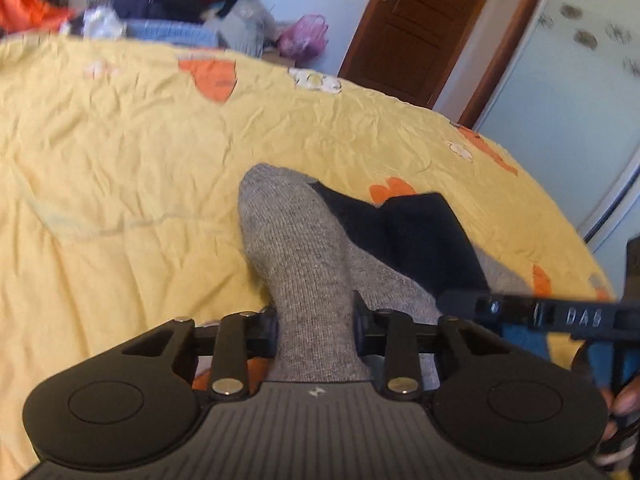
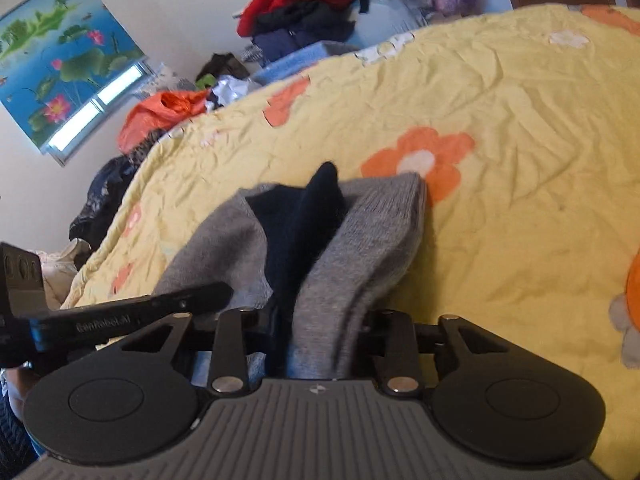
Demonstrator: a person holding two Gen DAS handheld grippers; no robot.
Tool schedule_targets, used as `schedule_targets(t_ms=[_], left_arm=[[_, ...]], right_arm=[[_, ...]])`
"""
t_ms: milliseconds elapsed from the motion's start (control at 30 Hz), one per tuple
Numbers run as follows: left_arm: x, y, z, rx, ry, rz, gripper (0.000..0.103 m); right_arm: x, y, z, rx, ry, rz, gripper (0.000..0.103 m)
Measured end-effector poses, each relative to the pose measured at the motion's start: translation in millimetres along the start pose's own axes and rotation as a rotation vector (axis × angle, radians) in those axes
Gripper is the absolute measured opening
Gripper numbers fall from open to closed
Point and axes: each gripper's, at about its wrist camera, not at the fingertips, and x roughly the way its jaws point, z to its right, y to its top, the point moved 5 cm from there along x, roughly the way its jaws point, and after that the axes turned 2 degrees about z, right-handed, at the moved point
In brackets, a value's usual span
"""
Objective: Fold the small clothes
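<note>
Your left gripper and right gripper: jaws each clamped on grey sock, over yellow bed

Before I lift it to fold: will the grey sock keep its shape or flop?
Likely floppy: the grey sock already bends and drapes from the left gripper. Probably light, thin knit. Unlikely to slip, being fuzzy.

Grey knit sock with a navy-black heel patch, centre frame. Under it, a pale yellow bedspread dotted with orange-and-white flowers. Upper left of the right view: a blue lotus blind, pink blooms, green leaves. Red and navy clothes up top, brown door upper right.
</note>
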Motion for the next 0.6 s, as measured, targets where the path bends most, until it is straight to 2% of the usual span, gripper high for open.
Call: schedule_targets(t_ms=[67,200,300,333,367,400,433,500,600], left_arm=[[-8.8,8.1,5.3,0.056,0.039,0.04,0.029],[-22.9,35.9,6.2,0.091,0.08,0.113,0.029],[4.1,39.9,4.6,0.165,0.144,0.069,0.032],[18.5,34.4,2.1,0.184,0.172,0.028,0.038],[26.4,28.2,-1.5,0.185,0.203,0.015,0.042],[24.6,23.6,-4.0,0.184,0.223,0.055,0.051],[17.3,19.7,-3.6,0.19,0.244,0.079,0.064],[-0.6,10.8,-1.6,0.202,0.269,0.09,0.079],[-22.8,-5.5,-0.2,0.191,0.241,0.092,0.08]], right_arm=[[-3.5,8.6,-4.5,-0.01,0.025,0.035,0.035],[-7.3,31.6,-5.0,0.014,0.085,0.119,0.035],[11.4,38.6,4.9,0.026,0.064,0.145,0.036],[23.6,37.0,8.7,0.021,0.037,0.11,0.042],[36.7,32.9,14.7,0.037,-0.006,0.056,0.057],[41.4,30.5,18.1,0.064,-0.022,0.042,0.06],[37.2,29.5,16.2,0.075,-0.006,0.049,0.068],[21.7,24.7,8.6,0.072,-0.026,0.052,0.073],[-8.8,6.6,-4.6,0.01,-0.011,0.074,0.079]])
